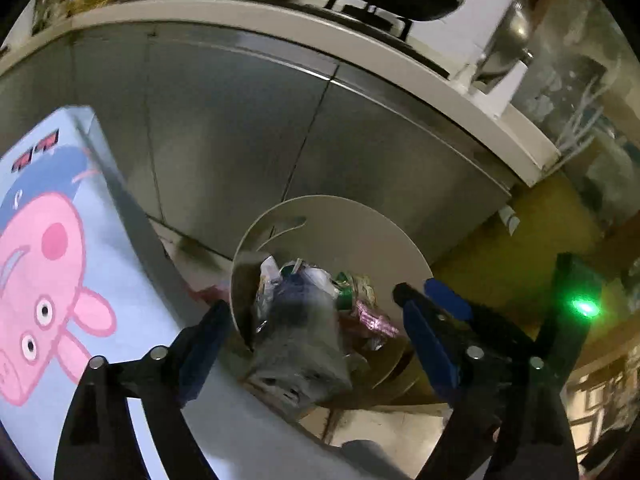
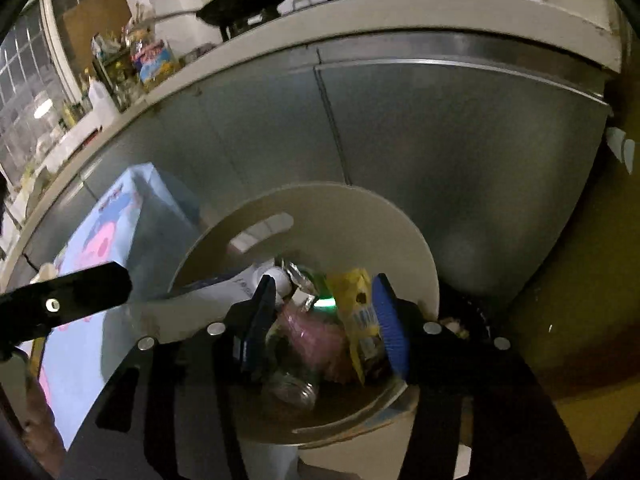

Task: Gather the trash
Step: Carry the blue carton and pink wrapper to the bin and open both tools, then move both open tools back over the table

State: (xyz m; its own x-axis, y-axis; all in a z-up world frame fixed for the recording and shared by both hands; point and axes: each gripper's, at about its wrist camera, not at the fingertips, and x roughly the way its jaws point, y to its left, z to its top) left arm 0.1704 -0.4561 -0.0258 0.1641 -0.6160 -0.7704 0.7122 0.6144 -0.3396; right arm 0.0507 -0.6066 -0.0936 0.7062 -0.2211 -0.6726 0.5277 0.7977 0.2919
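A round beige trash bin (image 1: 340, 210) (image 2: 328, 196) stands on the floor against grey cabinet doors. It holds mixed trash: a pink wrapper (image 2: 308, 332), a yellow packet (image 2: 360, 320), a clear jar (image 2: 292, 388) and a green can (image 1: 344, 292). My left gripper (image 1: 312, 332) hangs open over the bin's left rim. A blurred grey crumpled piece (image 1: 300, 344) lies in the wide gap between its fingers and touches neither pad. My right gripper (image 2: 324, 316) is open over the bin, with the pink wrapper and yellow packet seen between its fingers but not pinched.
A light blue box with a pink cartoon pig (image 1: 48, 260) (image 2: 104, 240) stands left of the bin. Grey metal cabinet doors (image 1: 240, 128) rise behind, under a white counter edge (image 2: 360, 16) with dark pans on a stove. A yellowish surface (image 2: 560, 320) lies to the right.
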